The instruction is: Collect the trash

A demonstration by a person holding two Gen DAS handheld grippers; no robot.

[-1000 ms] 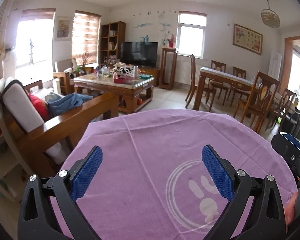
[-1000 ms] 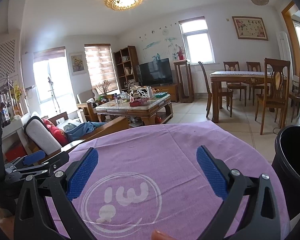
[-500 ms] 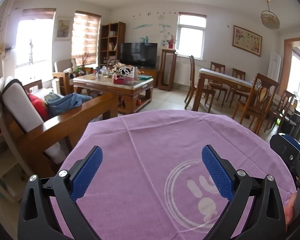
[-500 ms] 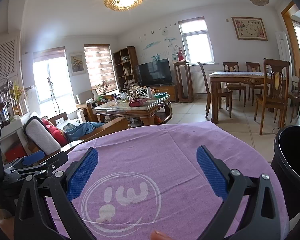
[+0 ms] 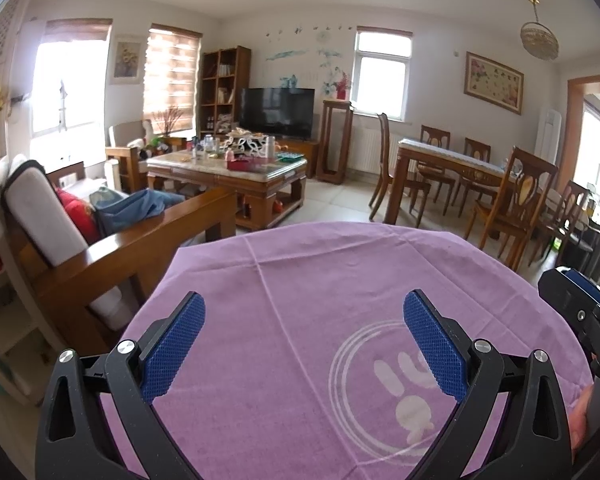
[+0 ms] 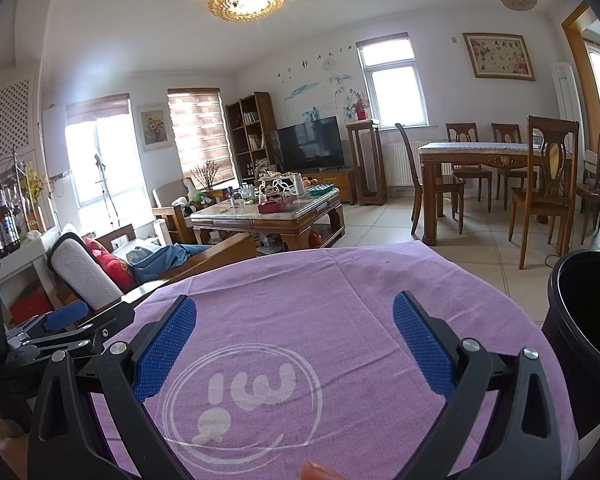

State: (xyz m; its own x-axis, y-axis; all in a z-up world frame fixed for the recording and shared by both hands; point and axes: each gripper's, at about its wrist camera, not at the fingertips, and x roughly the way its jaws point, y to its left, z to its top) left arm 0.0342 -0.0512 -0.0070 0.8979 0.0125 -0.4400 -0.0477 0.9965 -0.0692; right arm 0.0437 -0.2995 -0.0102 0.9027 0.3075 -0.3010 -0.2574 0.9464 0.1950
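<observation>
Purple cloth (image 6: 340, 304) covers the round table, bare of any trash in both views. Black bin (image 6: 588, 320) stands at the table's right edge, interior too dark to read. Left gripper (image 5: 304, 336) and right gripper (image 6: 296, 336) hover over the cloth, jaws spread wide, nothing between them. Judgement: either collection is finished here or has not started; 0 items visible to pick.

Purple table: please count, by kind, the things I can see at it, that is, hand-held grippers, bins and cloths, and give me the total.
Hand-held grippers: 2 (left hand-held gripper, right hand-held gripper, both open)
Bins: 1 (black bin, beside the table)
Cloths: 1 (purple cloth, with a white logo)
Total: 4
</observation>
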